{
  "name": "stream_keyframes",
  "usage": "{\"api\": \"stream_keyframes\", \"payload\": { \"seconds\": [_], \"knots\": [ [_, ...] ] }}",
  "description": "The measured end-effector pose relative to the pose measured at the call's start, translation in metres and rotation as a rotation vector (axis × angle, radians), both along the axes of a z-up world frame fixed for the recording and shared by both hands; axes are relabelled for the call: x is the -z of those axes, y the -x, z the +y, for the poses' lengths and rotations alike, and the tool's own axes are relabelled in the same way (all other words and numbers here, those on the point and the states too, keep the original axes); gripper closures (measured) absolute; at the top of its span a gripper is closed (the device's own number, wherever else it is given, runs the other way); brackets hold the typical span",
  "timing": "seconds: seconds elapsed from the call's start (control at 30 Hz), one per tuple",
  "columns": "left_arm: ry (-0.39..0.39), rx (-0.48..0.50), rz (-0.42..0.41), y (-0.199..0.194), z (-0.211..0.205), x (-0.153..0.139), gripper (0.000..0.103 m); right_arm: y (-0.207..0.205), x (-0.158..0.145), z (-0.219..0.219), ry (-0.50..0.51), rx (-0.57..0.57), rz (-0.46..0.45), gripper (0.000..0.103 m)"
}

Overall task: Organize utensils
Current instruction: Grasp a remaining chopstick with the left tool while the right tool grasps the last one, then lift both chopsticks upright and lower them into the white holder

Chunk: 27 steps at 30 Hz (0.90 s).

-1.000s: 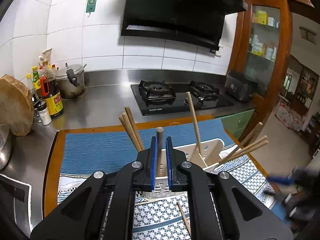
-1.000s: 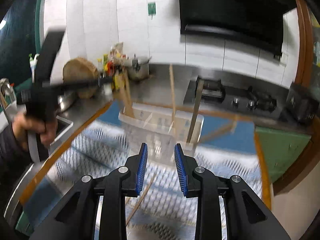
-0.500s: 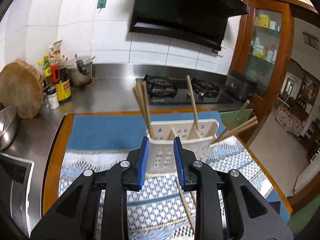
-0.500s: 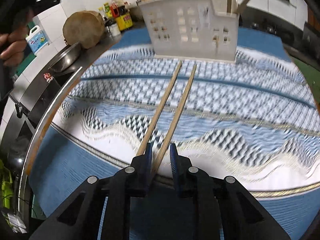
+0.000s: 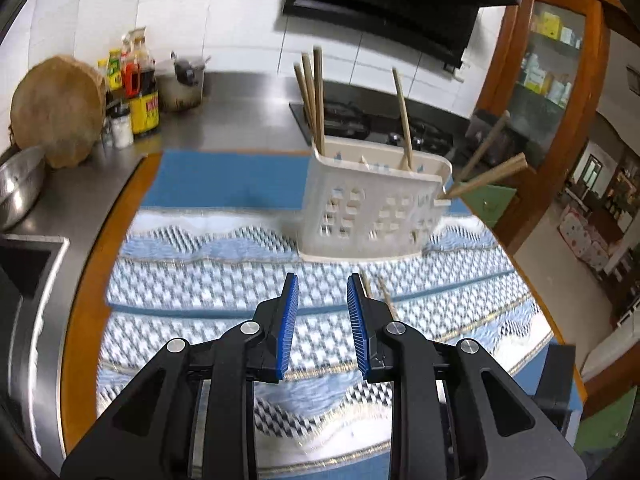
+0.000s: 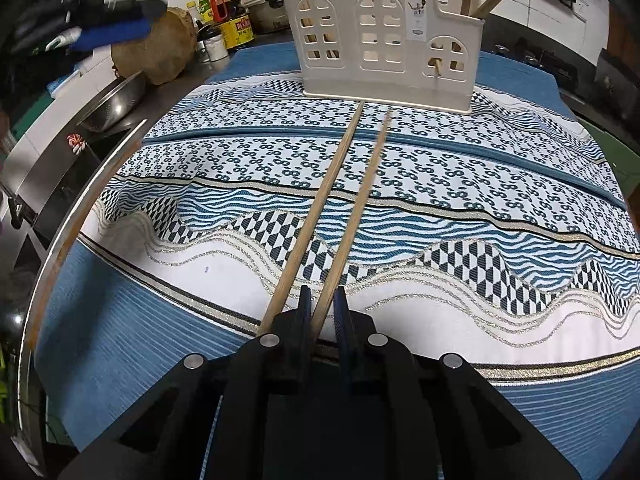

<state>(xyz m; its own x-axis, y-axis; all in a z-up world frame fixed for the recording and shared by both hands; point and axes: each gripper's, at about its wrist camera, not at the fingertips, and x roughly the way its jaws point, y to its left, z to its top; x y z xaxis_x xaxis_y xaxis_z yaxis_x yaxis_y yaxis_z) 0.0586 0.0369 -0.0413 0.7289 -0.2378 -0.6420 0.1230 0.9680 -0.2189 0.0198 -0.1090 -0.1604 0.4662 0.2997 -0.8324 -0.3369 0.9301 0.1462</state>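
A cream utensil holder (image 5: pixel 372 216) (image 6: pixel 384 40) stands at the back of the patterned mat (image 6: pixel 480 200), with several chopsticks (image 5: pixel 316 96) upright or leaning in it. Two loose chopsticks lie side by side on the mat in front of it. My right gripper (image 6: pixel 323 296) is down at their near ends, its jaws closed on the right chopstick (image 6: pixel 360 208); the left chopstick (image 6: pixel 320 208) lies just outside its left finger. My left gripper (image 5: pixel 322 284) hovers over the mat short of the holder, open and with nothing in it. It shows blurred at the upper left (image 6: pixel 112 28) of the right wrist view.
A round wooden block (image 5: pixel 56 112), sauce bottles (image 5: pixel 140 92) and a pot (image 5: pixel 184 84) line the steel counter at the back left. A steel bowl (image 5: pixel 20 184) sits by the sink edge (image 5: pixel 28 256). A gas hob (image 5: pixel 360 120) lies behind the holder.
My left gripper let go of a chopstick in the holder, opened and drew back and down. My right gripper dropped to the mat and closed on the right chopstick.
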Motion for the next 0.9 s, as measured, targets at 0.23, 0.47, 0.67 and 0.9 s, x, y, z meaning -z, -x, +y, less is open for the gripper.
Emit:
{"api": "stream_keyframes", "payload": {
  "seconds": [0.23, 0.47, 0.67, 0.9],
  "knots": [
    [0.038, 0.051, 0.114, 0.019, -0.027, 0.041, 0.077, 0.004, -0.008, -0.026, -0.01, 0.022, -0.015, 0.096],
    [0.054, 0.089, 0.209, 0.036, -0.059, 0.079, 0.067, 0.01, -0.037, -0.045, 0.003, 0.013, -0.097, 0.096],
    [0.02, 0.069, 0.216, 0.037, -0.077, 0.096, 0.069, 0.013, -0.066, -0.059, -0.009, 0.013, -0.159, 0.096],
    [-0.025, 0.081, 0.219, 0.039, -0.087, 0.108, 0.084, 0.009, -0.094, -0.065, -0.025, 0.016, -0.218, 0.096]
  ]
}}
